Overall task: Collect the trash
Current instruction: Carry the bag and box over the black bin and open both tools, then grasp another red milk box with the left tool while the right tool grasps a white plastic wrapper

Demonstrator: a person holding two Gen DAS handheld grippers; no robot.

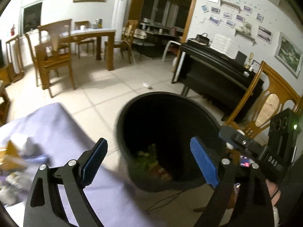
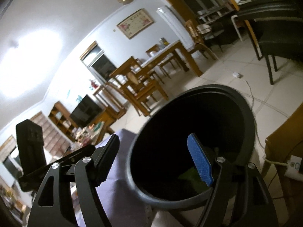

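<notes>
hovering wide open and empty, left gripper [image 1: 149, 162] and right gripper [image 2: 157, 162] both frame the black bin [image 1: 132, 117] at lower centre, trash [image 1: 149, 157] inside.

Both views close above bin [image 1: 166, 132]

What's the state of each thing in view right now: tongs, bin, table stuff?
left tongs: open, empty, over the bin mouth
right tongs: open, empty, over the bin mouth
black bin: upright, no lid, some trash at the bottom
purple tablecloth: spread flat beside the bin
litter on the cloth: uncollected, blurred
white scrap on the floor: lying beyond the bin
</notes>
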